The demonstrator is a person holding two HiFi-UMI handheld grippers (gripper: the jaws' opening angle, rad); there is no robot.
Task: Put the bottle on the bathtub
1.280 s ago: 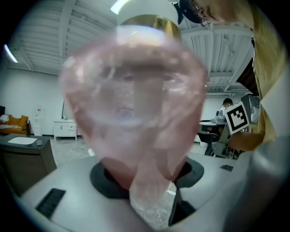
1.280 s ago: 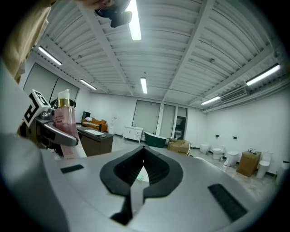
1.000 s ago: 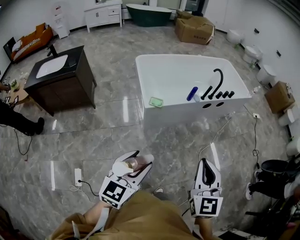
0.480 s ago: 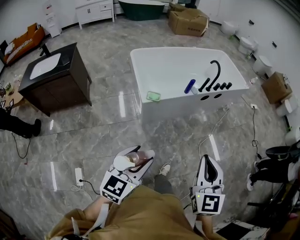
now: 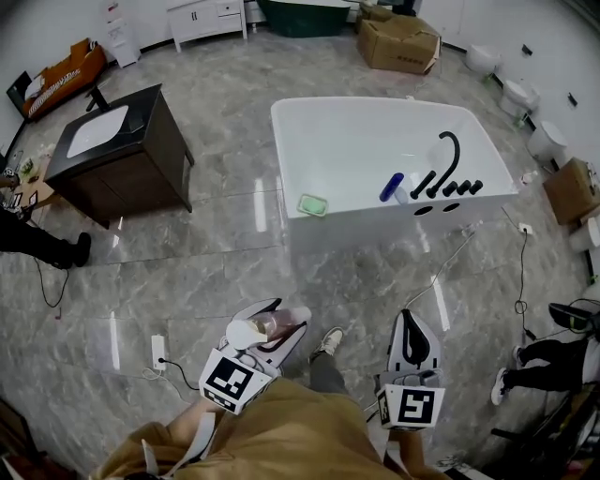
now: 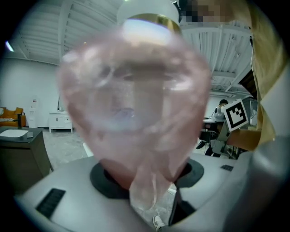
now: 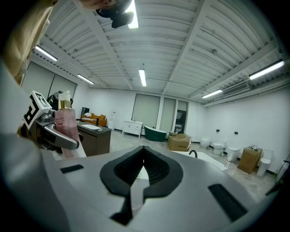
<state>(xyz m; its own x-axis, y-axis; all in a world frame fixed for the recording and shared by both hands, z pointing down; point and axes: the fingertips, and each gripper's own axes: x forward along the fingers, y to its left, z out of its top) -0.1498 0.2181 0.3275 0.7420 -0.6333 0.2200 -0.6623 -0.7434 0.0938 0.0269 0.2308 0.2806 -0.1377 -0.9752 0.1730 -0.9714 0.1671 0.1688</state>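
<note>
My left gripper (image 5: 277, 328) is shut on a pink bottle (image 5: 261, 328) with a white cap, held low in front of me; up close the bottle (image 6: 136, 104) fills the left gripper view. From the right gripper view the same pink bottle (image 7: 66, 124) shows at the left. My right gripper (image 5: 414, 330) is shut and holds nothing. The white bathtub (image 5: 309, 141) stands ahead across the marble floor, with a black faucet (image 5: 448, 159), a blue bottle (image 5: 391, 187) on its near rim and a green soap dish (image 5: 312, 204) at its near left corner.
A dark vanity with a white sink (image 5: 112, 150) stands at the left. Cardboard boxes (image 5: 398, 39) and a green tub (image 5: 305, 14) lie beyond. Toilets (image 5: 546, 141) line the right wall. A power strip with cable (image 5: 157, 353) lies near my feet. A person's legs (image 5: 553, 361) show at right.
The view has shifted a little as I step; the tub sits slightly further right in the picture. Both grippers keep their pose, the bottle still held.
</note>
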